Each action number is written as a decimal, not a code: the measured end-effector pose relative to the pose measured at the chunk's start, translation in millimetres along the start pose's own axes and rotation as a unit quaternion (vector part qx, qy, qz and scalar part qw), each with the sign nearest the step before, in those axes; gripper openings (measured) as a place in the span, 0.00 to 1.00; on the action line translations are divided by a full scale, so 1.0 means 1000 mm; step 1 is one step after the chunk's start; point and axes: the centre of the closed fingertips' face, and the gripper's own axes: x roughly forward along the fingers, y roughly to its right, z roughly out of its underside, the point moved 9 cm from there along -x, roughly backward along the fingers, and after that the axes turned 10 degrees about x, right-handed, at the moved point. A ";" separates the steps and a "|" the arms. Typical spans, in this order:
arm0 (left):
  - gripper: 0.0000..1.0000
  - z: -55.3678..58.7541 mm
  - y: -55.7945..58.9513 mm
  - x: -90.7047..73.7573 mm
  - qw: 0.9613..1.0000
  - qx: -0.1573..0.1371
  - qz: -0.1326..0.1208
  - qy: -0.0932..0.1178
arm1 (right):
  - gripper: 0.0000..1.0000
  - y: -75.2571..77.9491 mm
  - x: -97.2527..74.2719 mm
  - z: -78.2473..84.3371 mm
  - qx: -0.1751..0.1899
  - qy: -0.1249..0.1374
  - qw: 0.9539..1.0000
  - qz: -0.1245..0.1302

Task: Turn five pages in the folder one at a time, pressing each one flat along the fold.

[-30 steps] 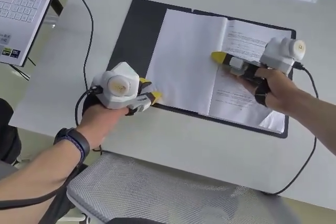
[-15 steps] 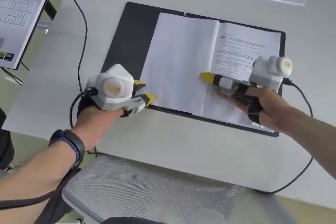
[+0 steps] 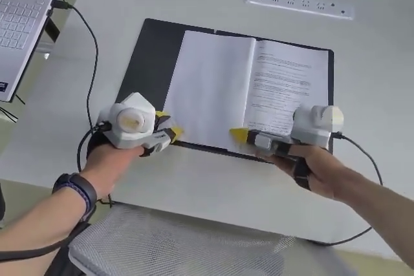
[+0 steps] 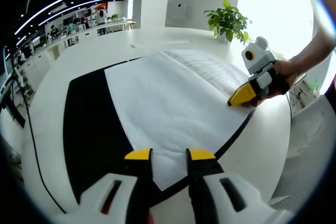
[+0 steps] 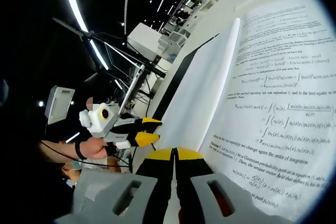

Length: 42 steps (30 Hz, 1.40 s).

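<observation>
Two tongs were at an open black folder point(image 3: 150, 56) lying on the white tabletop point(image 3: 213, 185). Left tongs point(image 4: 170, 154), spread apart, sat at the near corner of a blank page point(image 3: 207, 85), which stretched out ahead of them. Right tongs point(image 3: 239, 135), pressed together and pinching nothing, pointed toward the left tongs, their tips by the near end of the fold. A printed page point(image 3: 288, 85) lay just beyond and beside them.
</observation>
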 end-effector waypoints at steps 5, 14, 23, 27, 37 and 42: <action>0.24 0.001 0.001 0.000 1.000 0.003 0.001 0.000 | 0.00 -0.004 -0.002 0.009 -0.002 -0.002 1.000 0.006; 0.24 0.000 0.002 -0.001 1.000 0.004 -0.001 0.001 | 0.00 0.006 -0.006 0.013 0.002 0.010 1.000 0.018; 0.22 0.000 0.000 -0.001 1.000 0.000 -0.002 0.002 | 0.00 0.011 -0.006 0.014 0.011 0.012 1.000 0.027; 0.22 0.000 0.000 -0.002 1.000 -0.003 0.000 0.001 | 0.00 0.011 -0.006 0.015 0.008 0.011 0.999 0.031; 0.30 0.000 0.001 0.002 1.000 -0.008 0.016 -0.010 | 0.06 0.005 -0.016 0.010 0.004 0.015 0.999 0.036; 0.37 -0.004 0.004 0.003 1.000 -0.014 0.025 -0.007 | 0.12 -0.001 -0.025 0.004 -0.009 0.023 0.999 0.039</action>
